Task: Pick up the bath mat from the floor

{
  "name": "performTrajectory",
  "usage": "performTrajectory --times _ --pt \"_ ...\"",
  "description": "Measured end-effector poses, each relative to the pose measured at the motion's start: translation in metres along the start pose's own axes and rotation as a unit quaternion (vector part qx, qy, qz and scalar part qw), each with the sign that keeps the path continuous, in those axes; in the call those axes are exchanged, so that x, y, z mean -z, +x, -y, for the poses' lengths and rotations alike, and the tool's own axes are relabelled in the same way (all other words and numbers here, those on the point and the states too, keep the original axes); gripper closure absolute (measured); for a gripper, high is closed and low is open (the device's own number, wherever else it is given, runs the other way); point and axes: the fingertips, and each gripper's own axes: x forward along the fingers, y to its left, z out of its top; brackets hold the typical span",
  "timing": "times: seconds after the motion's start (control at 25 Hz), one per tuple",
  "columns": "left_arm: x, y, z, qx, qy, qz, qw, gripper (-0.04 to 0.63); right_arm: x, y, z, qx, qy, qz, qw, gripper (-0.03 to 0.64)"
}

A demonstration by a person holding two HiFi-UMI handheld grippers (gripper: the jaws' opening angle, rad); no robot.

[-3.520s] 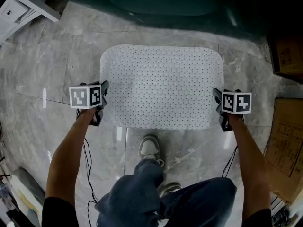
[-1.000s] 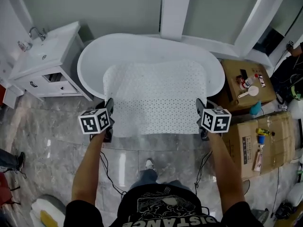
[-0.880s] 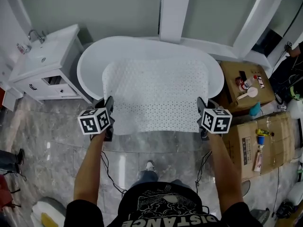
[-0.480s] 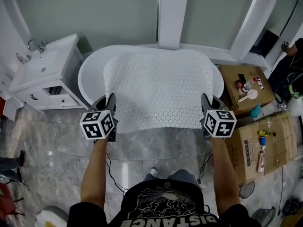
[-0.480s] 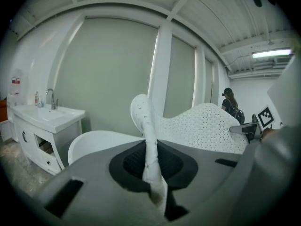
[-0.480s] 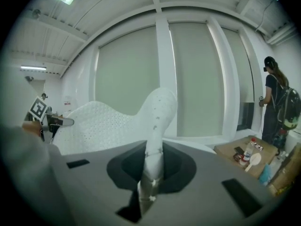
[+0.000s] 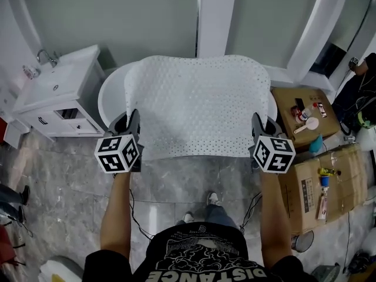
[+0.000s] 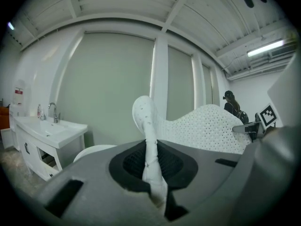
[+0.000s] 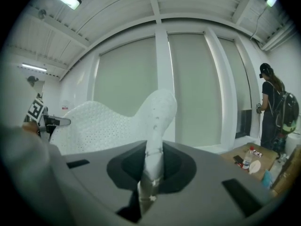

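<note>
The white perforated bath mat (image 7: 197, 104) hangs stretched between both grippers, high off the floor, sagging in the middle and covering most of the bathtub (image 7: 111, 96) behind it. My left gripper (image 7: 132, 135) is shut on the mat's left edge; in the left gripper view the mat (image 8: 149, 147) stands pinched upright between the jaws. My right gripper (image 7: 257, 135) is shut on the right edge, and the mat (image 9: 153, 140) rises from its jaws in the right gripper view. Each gripper's marker cube sits near me.
A white vanity with sink and tap (image 7: 53, 96) stands at the left. Cardboard boxes (image 7: 311, 157) with bottles and small items lie at the right. A white pillar (image 7: 214, 16) rises behind the tub. A person with a backpack (image 9: 275, 109) stands at the far right. Marble floor (image 7: 176, 181) below.
Both grippers have risen with the mat still pinched. The mat now sits higher in the head view and hides more of the tub. My feet have shifted on the floor.
</note>
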Motion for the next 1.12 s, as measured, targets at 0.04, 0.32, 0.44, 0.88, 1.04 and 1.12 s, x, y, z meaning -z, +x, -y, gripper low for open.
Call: performTrajectory --times 0.04,0.32,0.44,0.88,1.04,1.12 --pt "-0.001 0.0 0.001 -0.002 0.004 0.0 1.0 0.565 -0.003 0.001 0.0 -0.001 -0.004 0.003 1.0 0.588" --pt "-0.012 0.01 0.002 -0.02 0.013 0.008 0.9997 0.565 -0.019 0.016 0.003 -0.015 -0.023 0.018 0.999 0.588" --pt "-0.019 0.017 0.003 -0.026 0.016 0.014 0.9994 0.565 -0.022 0.023 0.01 -0.019 -0.02 0.023 0.999 0.588" --pt "-0.037 0.046 0.007 -0.041 0.034 0.02 0.9984 0.565 -0.036 0.052 0.032 -0.027 -0.027 0.037 0.999 0.588" --pt "-0.039 0.053 0.009 -0.044 0.039 0.018 0.9981 0.565 -0.038 0.06 0.036 -0.029 -0.029 0.038 0.998 0.588" --pt "-0.039 0.056 0.009 -0.045 0.04 0.017 0.9981 0.565 -0.039 0.064 0.037 -0.029 -0.029 0.038 0.998 0.588"
